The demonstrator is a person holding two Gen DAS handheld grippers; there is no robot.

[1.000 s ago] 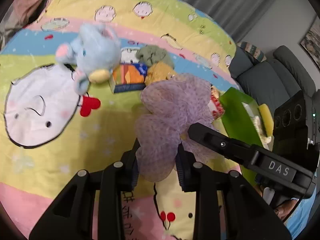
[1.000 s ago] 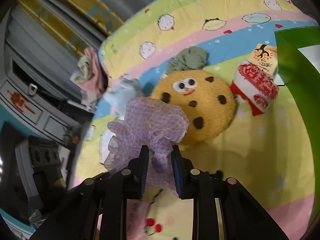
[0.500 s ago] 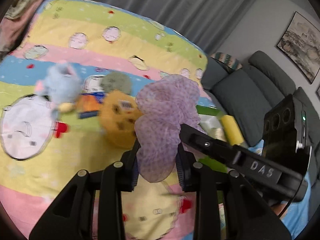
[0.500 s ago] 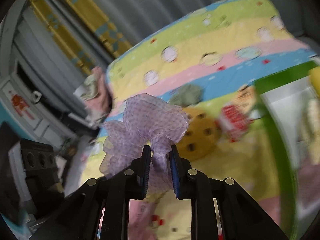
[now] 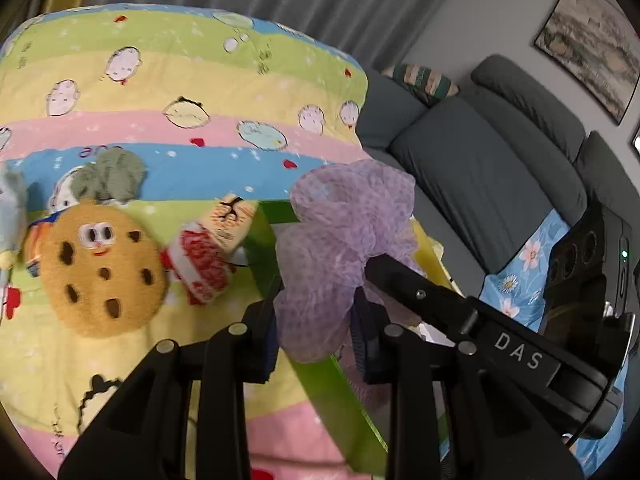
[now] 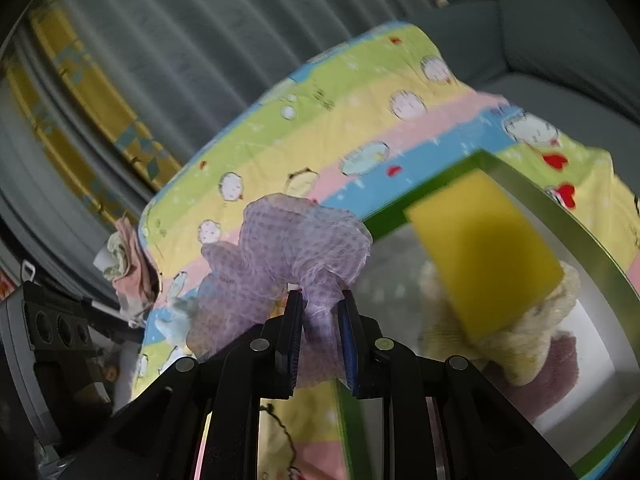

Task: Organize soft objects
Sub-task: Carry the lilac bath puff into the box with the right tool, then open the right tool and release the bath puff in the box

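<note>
Both grippers hold one purple mesh bath pouf (image 5: 340,236), lifted above the striped cartoon blanket (image 5: 168,80). My left gripper (image 5: 316,320) is shut on its lower part. My right gripper (image 6: 319,312) is shut on a pinch of the pouf (image 6: 288,248); its black arm crosses the left wrist view. The pouf hangs over the near-left corner of a green-rimmed box (image 6: 588,236) that holds a yellow sponge (image 6: 484,248), a cream knitted item (image 6: 520,344) and a mauve soft item (image 6: 560,368). The box edge (image 5: 332,384) shows under the pouf.
On the blanket lie a cookie plush (image 5: 96,268), a red-and-white soft packet (image 5: 204,264), a grey-green cloth (image 5: 108,178) and part of a light blue plush (image 5: 10,208). A grey sofa (image 5: 480,160) stands to the right. Curtains hang behind.
Both grippers carried the pouf to the right, away from the cookie plush and the blue plush, until it hangs over the green box. Their grip is unchanged.
</note>
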